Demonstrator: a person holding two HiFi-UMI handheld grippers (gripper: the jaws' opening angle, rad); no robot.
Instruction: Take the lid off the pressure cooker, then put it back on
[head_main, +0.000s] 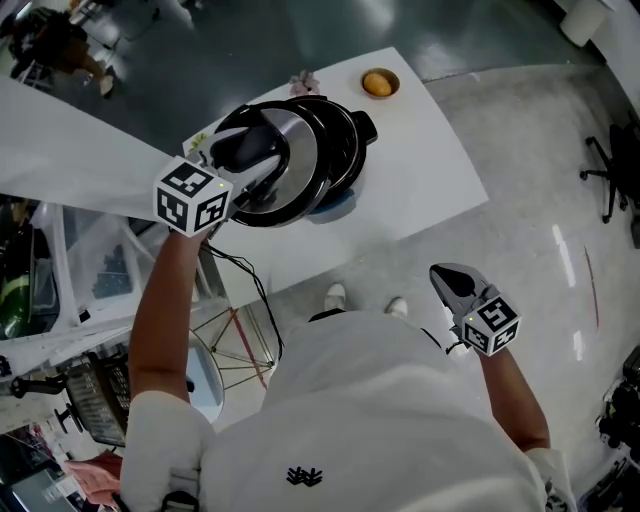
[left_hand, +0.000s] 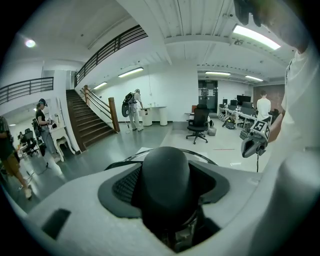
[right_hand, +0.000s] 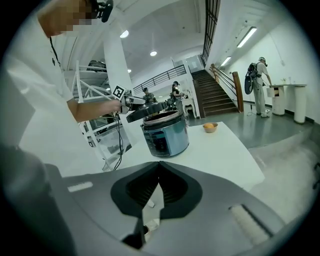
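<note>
Left gripper (head_main: 248, 150) grips the knob (left_hand: 165, 175) of the lid (head_main: 295, 170), jaws wide around it. The lid hangs clear, overlapping the pressure cooker (right_hand: 165, 137) at upper centre.

Risk: the lid swings on the round knob and its rim clips the pot.

Right gripper (right_hand: 159, 172) is closed and empty, lower right.

Hidden: lid underside, pad contact.
</note>
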